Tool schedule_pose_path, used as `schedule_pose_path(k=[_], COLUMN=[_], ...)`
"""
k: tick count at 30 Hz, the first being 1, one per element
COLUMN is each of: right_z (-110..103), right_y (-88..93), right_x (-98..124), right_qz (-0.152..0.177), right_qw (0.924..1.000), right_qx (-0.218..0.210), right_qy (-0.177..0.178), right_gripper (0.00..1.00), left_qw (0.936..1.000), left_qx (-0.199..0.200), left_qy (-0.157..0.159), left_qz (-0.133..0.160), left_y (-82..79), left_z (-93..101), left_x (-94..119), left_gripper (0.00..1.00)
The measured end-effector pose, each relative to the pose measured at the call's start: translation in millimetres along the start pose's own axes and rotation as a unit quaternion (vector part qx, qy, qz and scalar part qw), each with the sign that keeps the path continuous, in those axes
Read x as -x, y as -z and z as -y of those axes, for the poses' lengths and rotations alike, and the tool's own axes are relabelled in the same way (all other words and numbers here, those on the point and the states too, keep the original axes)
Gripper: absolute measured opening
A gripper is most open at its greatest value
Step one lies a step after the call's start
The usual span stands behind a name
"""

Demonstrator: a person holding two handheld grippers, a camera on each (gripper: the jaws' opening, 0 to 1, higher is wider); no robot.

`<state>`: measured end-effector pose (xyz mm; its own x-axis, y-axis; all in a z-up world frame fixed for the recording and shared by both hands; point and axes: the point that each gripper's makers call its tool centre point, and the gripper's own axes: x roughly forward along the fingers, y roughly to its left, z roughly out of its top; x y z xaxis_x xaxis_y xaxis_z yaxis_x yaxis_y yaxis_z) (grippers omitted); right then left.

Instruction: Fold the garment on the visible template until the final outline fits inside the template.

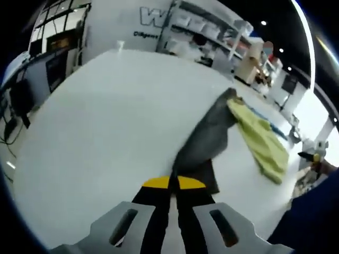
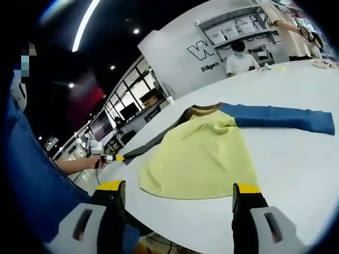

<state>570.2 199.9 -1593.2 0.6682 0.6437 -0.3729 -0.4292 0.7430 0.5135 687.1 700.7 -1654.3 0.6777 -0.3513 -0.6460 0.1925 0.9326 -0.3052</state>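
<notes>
- The left hand-held gripper [image 1: 170, 191] is closed on the end of the grey sleeve [image 1: 204, 138], which is held up off the white bench [image 1: 106, 121].
- The right hand-held gripper [image 2: 180, 198] is open and holds nothing.
- The garment [image 2: 198, 156] lies flat on the bench, just past the open jaws.
- Its collar points far and its hem near; the sleeves stretch left and right, and that is the long way.
- The thin sleeve could slip out, or a hard pull could drag the yellow body.
- No template can be made out.
</notes>
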Motion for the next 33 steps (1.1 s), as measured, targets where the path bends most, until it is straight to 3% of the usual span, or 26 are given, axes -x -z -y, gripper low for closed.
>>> schedule_pose_path(k=[5,10,13,17,20,23,26,29,30,33], right_z=[-1,-1,-3,-5,-6,-5,-5,-5,-5,-5], right_y=[4.4,6.6,8.1,8.1,9.1,10.1,11.5,11.0,9.9,8.3], right_x=[0,-1,-1,-2,-2,-2,-5,-8,-10,-12], right_qz=[-0.005,-0.007,-0.01,-0.01,-0.011,-0.011,-0.012,-0.012,-0.011,-0.011], right_qw=[1.0,1.0,0.9999,0.9999,0.9999,0.9999,0.9998,0.9998,0.9998,0.9998], right_qx=[-0.003,-0.006,-0.006,-0.008,-0.008,-0.011,-0.013,-0.015,-0.016,-0.017], right_qy=[-0.001,0.0,0.001,0.002,0.004,0.005,0.004,0.003,0.001,-0.002], right_gripper=[0.81,0.81,0.81,0.81,0.81,0.81,0.81,0.81,0.81,0.81], left_qw=[0.9997,0.9951,0.9939,0.994,0.9952,0.9963,0.9981,0.9959,0.9907,0.9778], left_qx=[0.019,0.089,0.104,0.102,0.075,0.055,-0.018,-0.077,-0.13,-0.207], left_qy=[0.002,0.025,0.014,-0.023,-0.053,-0.055,-0.044,-0.025,-0.023,-0.018], left_qz=[0.018,0.034,0.032,0.031,0.034,0.036,0.04,0.039,0.031,0.025], left_y=[-24.0,-50.8,-58.3,-57.5,-54.4,-50.4,-46.5,-36.6,-25.9,-12.3], left_z=[-17.8,-30.5,-45.5,-65.8,-71.0,-67.0,-56.3,-36.7,-20.3,-5.9], left_x=[10,12,8,2,5,7,9,9,9,1], left_gripper=[0.01,0.01,0.01,0.02,0.07,0.14,0.21,0.21,0.21,0.24])
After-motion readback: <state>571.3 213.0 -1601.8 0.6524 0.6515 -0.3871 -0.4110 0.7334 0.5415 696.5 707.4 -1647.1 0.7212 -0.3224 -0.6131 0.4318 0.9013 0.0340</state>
